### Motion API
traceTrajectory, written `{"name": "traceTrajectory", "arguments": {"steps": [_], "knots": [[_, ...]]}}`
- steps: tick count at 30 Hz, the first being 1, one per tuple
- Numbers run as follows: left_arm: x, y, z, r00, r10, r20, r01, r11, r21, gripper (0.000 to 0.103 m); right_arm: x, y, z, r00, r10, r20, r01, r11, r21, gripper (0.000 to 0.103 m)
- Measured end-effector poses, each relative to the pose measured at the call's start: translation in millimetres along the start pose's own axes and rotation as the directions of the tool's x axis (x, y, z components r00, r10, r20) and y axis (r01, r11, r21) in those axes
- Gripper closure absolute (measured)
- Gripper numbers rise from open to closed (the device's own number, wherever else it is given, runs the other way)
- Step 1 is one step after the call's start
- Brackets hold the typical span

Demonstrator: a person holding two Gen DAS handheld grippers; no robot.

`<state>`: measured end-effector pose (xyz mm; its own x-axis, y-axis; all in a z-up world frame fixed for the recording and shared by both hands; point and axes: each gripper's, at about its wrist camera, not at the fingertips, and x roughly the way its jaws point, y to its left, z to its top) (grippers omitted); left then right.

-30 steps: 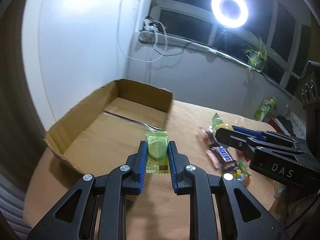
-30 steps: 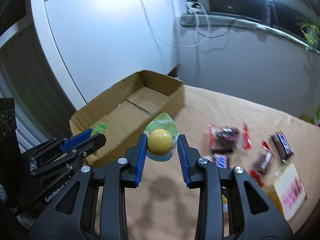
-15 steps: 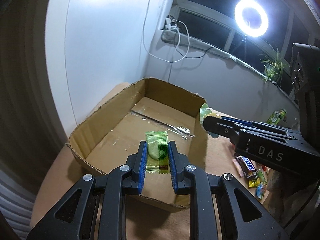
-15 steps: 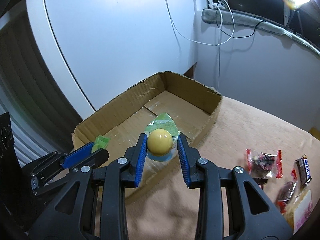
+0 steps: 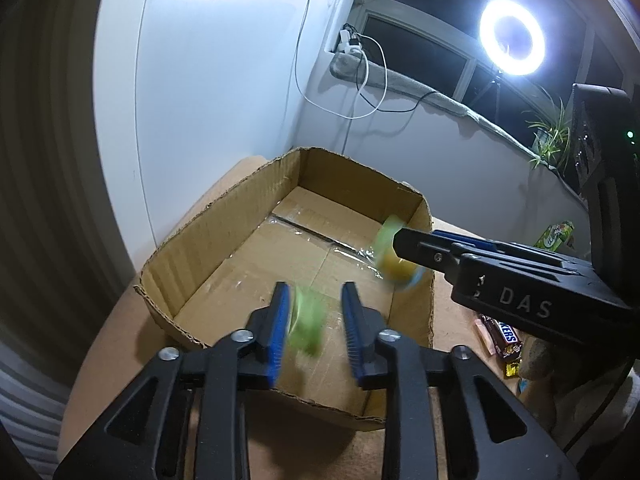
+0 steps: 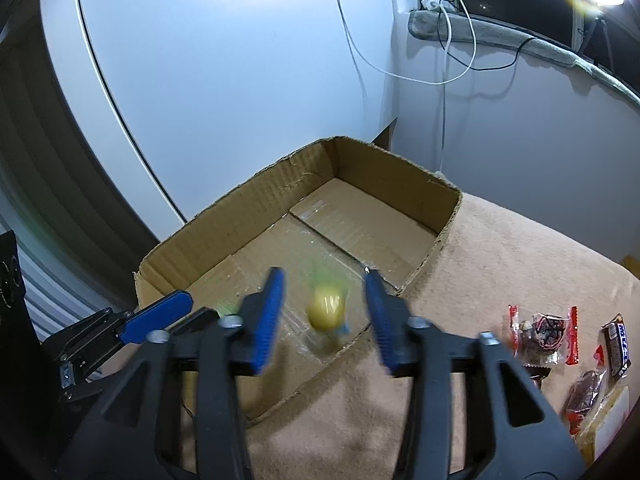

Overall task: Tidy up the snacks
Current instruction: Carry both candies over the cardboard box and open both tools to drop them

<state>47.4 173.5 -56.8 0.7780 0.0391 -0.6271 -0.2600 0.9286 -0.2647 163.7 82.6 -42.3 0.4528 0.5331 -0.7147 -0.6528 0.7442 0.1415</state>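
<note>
While both tools open above the cardboard box (image 5: 224, 220) | left tool (image 5: 314, 320) drops green wafer (image 5: 306, 326) | right tool (image 6: 324, 316) drops yellow jelly cup (image 6: 326, 308) | wrapped snacks (image 6: 560, 336) remain on tabletop (image 6: 500, 260)

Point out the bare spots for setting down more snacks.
The far half of the cardboard box floor, beyond the taped seam, is bare. So is the tan cloth beside the box's right wall. The candy bars crowd the cloth's right edge.

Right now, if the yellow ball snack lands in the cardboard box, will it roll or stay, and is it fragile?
The yellow ball snack looks round, so it may roll a little; its loose clear wrapper should probably stop it soon. The cardboard box has raised walls, so it likely stays inside. It looks small and light; a short drop past the opening right gripper fingers seems harmless. Fragility I cannot tell.
</note>
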Motion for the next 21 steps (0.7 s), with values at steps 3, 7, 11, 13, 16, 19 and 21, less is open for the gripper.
{"name": "traceTrajectory", "arguments": {"steps": [3, 7, 11, 13, 16, 19, 21], "knots": [[-0.5, 1.0, -0.3, 1.000, 0.001, 0.003, -0.001, 1.000, -0.011, 0.060, -4.3, -0.4, -0.1, 1.000, -0.004, 0.019, 0.004, 1.000, -0.003, 0.042], [-2.5, -0.3, -0.4, 1.000, 0.003, 0.006, -0.003, 1.000, -0.010, 0.060, -7.6, -2.2, -0.7, 1.000, -0.004, 0.023, 0.004, 1.000, 0.004, 0.042], [-3.8, -1.7, -0.4, 1.000, 0.004, 0.006, -0.004, 1.000, -0.012, 0.060, -13.7, -6.2, -2.7, 1.000, -0.008, 0.028, 0.008, 1.000, 0.013, 0.042], [-4.7, -2.5, -0.3, 1.000, 0.002, 0.008, -0.002, 1.000, -0.014, 0.060, -18.8, -9.0, -4.0, 0.999, -0.014, 0.034, 0.013, 1.000, 0.016, 0.042], [-8.5, -6.8, -1.4, 1.000, -0.002, 0.012, 0.002, 1.000, -0.008, 0.060, -28.0, -13.2, -7.4, 0.999, -0.022, 0.041, 0.022, 1.000, 0.021, 0.042], [-12.3, -12.3, -2.5, 1.000, -0.010, 0.014, 0.011, 1.000, -0.001, 0.060, -40.9, -20.2, -13.6, 0.998, -0.031, 0.052, 0.029, 0.999, 0.037, 0.041], [-13.0, -16.7, -3.7, 1.000, -0.018, 0.013, 0.018, 1.000, 0.003, 0.060, -51.1, -26.6, -20.1, 0.997, -0.040, 0.061, 0.037, 0.998, 0.050, 0.041]]}}
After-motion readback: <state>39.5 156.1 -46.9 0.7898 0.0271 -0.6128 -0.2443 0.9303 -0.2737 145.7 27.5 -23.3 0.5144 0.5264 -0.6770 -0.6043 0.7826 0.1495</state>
